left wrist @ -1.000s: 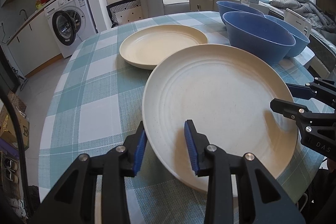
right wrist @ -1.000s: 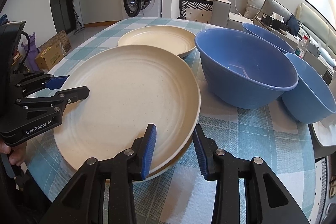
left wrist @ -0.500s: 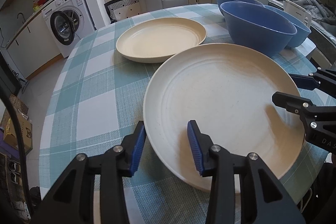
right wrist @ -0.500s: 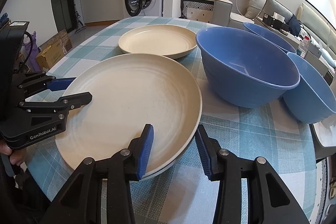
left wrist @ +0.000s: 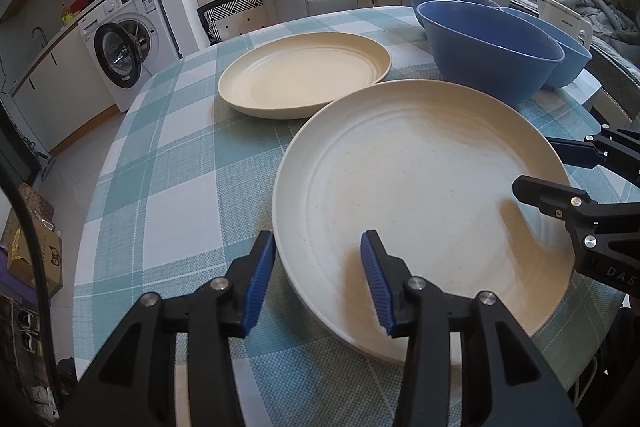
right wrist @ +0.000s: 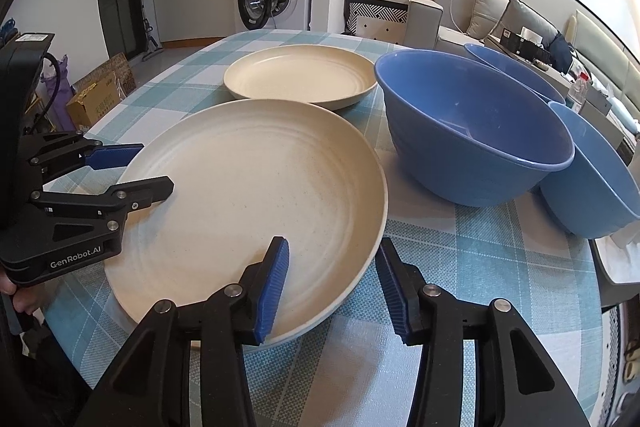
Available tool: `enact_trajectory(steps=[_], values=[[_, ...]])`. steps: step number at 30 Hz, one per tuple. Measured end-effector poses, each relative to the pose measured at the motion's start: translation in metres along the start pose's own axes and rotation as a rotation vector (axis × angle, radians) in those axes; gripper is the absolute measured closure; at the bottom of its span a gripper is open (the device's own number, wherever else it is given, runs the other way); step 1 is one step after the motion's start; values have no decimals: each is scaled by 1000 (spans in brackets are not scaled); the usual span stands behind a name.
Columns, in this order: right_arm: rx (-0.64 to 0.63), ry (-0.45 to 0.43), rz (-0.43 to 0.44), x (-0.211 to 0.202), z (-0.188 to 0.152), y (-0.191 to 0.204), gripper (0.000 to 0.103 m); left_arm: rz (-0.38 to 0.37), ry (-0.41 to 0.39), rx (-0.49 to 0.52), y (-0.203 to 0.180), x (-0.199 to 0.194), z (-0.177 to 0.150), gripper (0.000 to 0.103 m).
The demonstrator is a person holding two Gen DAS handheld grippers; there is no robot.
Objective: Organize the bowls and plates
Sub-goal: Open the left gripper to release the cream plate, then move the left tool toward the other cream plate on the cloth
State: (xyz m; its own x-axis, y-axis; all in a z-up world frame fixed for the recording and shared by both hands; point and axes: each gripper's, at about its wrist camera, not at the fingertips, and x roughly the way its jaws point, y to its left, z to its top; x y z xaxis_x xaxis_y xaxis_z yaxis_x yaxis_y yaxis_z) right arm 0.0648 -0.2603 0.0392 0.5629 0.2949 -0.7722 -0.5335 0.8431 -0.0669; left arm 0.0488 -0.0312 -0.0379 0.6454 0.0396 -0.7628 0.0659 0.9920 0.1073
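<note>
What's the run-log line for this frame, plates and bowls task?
phase: releasing near plate | left gripper: jaws opening, astride rim | right gripper: jaws opening, astride rim | far plate: on table | blue bowls: untouched

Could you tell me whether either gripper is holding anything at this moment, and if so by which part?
Nothing is held: both grippers' jaws are opening, straddling opposite edges of the near plate without pressing it, left gripper, right gripper.

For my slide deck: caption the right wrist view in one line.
Right gripper and left gripper, jaws opening, straddle opposite rims of the near cream plate on the checked tablecloth, blue bowls beside.
</note>
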Motion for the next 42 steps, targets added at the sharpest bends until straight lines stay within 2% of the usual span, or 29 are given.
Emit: enact_trajectory(steps=[2, 5, 8, 12, 16, 21, 23, 28, 35, 42], values=[[4, 0, 4, 0, 0, -1, 56, -6, -1, -6, 1, 0, 0, 58], [22, -9, 8, 0, 1, -3, 49, -14, -1, -17, 2, -1, 1, 56], [44, -37, 19, -7, 4, -7, 39, -23, -12, -25, 3, -4, 2, 49], [37, -85, 40, -20, 10, -5, 24, -36, -32, -50, 8, -8, 4, 48], [12, -128, 50, -33, 16, -1, 17, -41, -49, -81, 14, -14, 6, 46], [-22, -169, 44, -45, 25, 7, 9, -48, -72, -120, 21, -21, 7, 35], [-25, -178, 39, -48, 29, 8, 3, -47, -81, -123, 22, -23, 9, 23], [-17, -202, 35, -56, 38, 6, 1, -63, -107, -134, 24, -32, 13, 20], [-10, -230, 33, -66, 52, 1, 1, -46, -138, -151, 26, -41, 18, 5], [-15, -260, 42, -74, 64, -1, 1, -24, -162, -166, 32, -48, 23, 0]])
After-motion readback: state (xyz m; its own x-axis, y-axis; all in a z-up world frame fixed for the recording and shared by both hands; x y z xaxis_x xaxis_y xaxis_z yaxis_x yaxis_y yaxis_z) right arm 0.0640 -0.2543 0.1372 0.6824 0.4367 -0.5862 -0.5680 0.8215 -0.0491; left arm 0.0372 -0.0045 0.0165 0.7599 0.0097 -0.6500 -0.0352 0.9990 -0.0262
